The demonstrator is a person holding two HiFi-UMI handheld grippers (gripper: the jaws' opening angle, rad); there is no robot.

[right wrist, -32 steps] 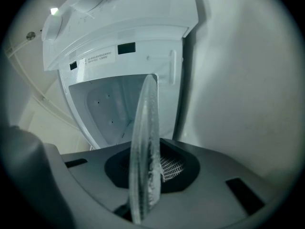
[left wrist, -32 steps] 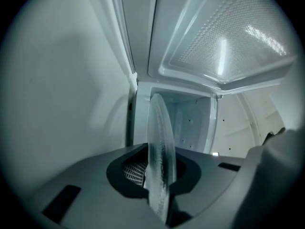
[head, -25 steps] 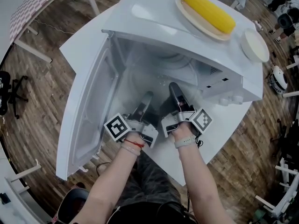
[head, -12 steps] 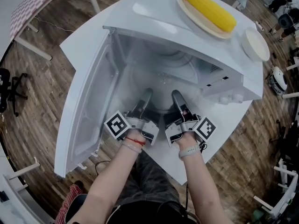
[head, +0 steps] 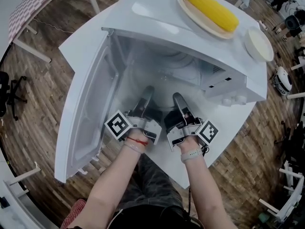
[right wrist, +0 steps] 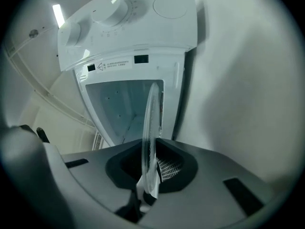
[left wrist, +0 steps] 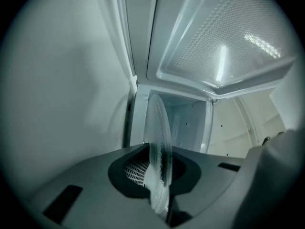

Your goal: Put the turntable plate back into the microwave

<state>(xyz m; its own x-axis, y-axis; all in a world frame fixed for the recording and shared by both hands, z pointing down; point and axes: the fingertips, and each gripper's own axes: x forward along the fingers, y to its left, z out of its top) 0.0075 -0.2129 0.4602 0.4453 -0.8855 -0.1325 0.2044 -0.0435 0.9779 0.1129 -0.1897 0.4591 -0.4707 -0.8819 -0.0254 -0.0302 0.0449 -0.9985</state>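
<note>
The clear glass turntable plate stands edge-on between my left gripper's jaws, and its other rim sits between my right gripper's jaws. In the head view both grippers reach into the mouth of the white microwave. The left gripper is shut on the plate's left side and the right gripper on its right side. The glass itself hardly shows from above. The microwave door hangs wide open at the left, and the cavity lies straight ahead.
On top of the microwave lie a corn cob on a plate and a white dish. The control knobs are beside the cavity on the right. The wooden floor surrounds the white table, with a chair base at the left.
The right gripper has drawn back slightly toward me and the left has shifted a little. Both stay shut on the plate at the cavity's mouth.
</note>
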